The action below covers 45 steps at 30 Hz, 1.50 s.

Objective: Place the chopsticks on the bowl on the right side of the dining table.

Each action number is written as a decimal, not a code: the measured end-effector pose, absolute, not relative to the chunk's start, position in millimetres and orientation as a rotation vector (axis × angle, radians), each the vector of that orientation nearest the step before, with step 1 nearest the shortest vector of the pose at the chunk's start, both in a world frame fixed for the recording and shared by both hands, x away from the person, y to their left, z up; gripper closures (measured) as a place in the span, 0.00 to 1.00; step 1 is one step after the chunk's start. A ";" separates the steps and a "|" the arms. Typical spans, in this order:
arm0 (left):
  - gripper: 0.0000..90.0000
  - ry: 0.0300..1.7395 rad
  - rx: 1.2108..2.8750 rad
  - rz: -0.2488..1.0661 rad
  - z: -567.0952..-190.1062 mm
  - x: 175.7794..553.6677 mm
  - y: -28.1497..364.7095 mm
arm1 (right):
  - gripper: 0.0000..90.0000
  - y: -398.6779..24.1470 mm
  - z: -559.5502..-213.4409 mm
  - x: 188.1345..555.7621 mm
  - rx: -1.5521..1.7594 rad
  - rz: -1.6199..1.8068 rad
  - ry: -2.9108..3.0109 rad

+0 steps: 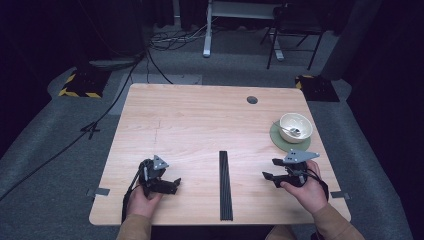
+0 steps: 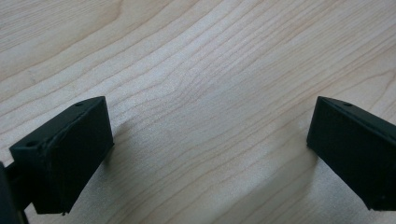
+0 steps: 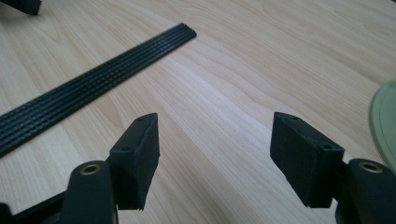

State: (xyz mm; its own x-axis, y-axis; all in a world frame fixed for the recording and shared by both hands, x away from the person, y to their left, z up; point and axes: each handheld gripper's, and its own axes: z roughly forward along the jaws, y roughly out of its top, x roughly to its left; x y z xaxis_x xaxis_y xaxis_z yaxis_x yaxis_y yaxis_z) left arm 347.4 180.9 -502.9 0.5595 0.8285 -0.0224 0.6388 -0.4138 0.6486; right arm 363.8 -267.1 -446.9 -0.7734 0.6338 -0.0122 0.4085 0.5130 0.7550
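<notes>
Both of your grippers rested low over the counter (image 1: pixel 200 120) with jaws apart and nothing held.

Your left gripper (image 2: pixel 210 140) had its jaws spread wide over bare wood, nothing between them; your right gripper (image 3: pixel 215 154) had its jaws well open too, with only wood grain between the pads; the black ribbed strip (image 3: pixel 93 79) lay ahead and to the left of the right jaws, apart from them; in the high view that strip (image 1: pixel 225 185) lay between your two grippers, touching neither; the cream bowl (image 1: pixel 295 127) with a spoon (image 1: pixel 290 130) in it stood on a green saucer (image 1: pixel 280 142), just beyond your right gripper (image 1: pixel 275 172); the saucer's edge (image 3: pixel 385 121) showed just beside the right-hand jaw.
</notes>
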 end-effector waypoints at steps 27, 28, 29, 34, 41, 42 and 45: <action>0.00 1.180 2.173 0.411 -503.6 346.2 180.9 | 0.35 -210.5 -444.4 370.3 0.781 1.155 2.511; 0.00 1.180 2.173 0.411 -503.6 346.2 180.9 | 0.35 -206.7 -445.7 370.5 0.770 1.158 2.519; 0.00 1.180 2.178 0.411 -503.1 345.6 181.3 | 0.38 -204.6 -446.5 370.8 0.749 1.150 2.525; 0.00 1.174 2.180 0.414 -503.1 346.3 181.6 | 0.37 -192.1 -454.3 369.3 0.746 1.154 2.534; 0.00 1.181 2.177 0.396 -503.4 347.1 180.7 | 0.33 -184.7 -468.0 368.1 0.797 1.155 2.516; 0.00 1.182 2.177 0.398 -503.3 347.2 180.6 | 0.33 -182.0 -469.6 367.2 0.819 1.172 2.502; 0.00 1.183 2.177 0.399 -503.3 347.4 180.4 | 0.32 -178.3 -472.8 366.7 0.828 1.184 2.488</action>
State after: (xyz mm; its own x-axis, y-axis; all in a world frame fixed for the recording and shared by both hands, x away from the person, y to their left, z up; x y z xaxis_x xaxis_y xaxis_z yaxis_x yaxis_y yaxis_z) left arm 347.4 180.4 -503.3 0.5529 0.8327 -0.0291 0.6449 -0.4056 0.6478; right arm 366.7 -178.3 -472.8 -0.8023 0.5969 0.0067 0.3816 0.5042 0.7747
